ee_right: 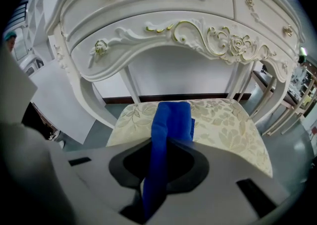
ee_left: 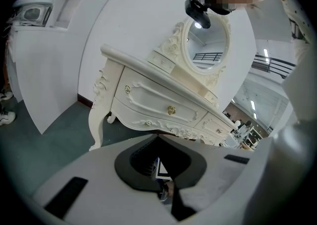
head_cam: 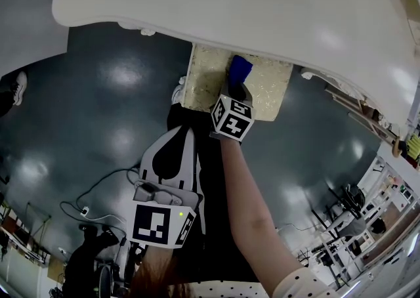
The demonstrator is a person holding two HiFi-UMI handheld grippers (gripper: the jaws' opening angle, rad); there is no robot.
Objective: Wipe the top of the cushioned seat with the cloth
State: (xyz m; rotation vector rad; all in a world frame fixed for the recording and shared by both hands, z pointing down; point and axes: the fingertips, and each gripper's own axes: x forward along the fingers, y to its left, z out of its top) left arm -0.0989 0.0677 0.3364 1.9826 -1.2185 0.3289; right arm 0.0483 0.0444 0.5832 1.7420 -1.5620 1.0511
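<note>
Two grippers in view, one working. The right gripper [head_cam: 233, 85] [ee_right: 159, 169] has its fingers clamped on the blue cloth [head_cam: 240, 67] [ee_right: 171, 120] above the cushioned seat [head_cam: 270, 90] [ee_right: 225, 120]. The left gripper [head_cam: 187, 134] [ee_left: 166, 189] hangs near the person's body, well apart from the seat, fingers together with nothing between them.

Seat position: its far part is tucked under the white desk [head_cam: 262, 8] [ee_right: 173, 30], its near part sticks out. In the right gripper view the carved desk front overhangs the far edge, with desk legs flanking the seat left and right. Headroom over the far part is tight.

Cloth: folded into a narrow strip, long axis near-to-far in line with the fingers, free end pointing at the desk and reaching toward the seat's far edge. It sits left of the seat's centre. More bare cushion shows on the right, only a narrow band on the left.

Dark floor [head_cam: 98, 113] lies open to the left and right of the seat.
</note>
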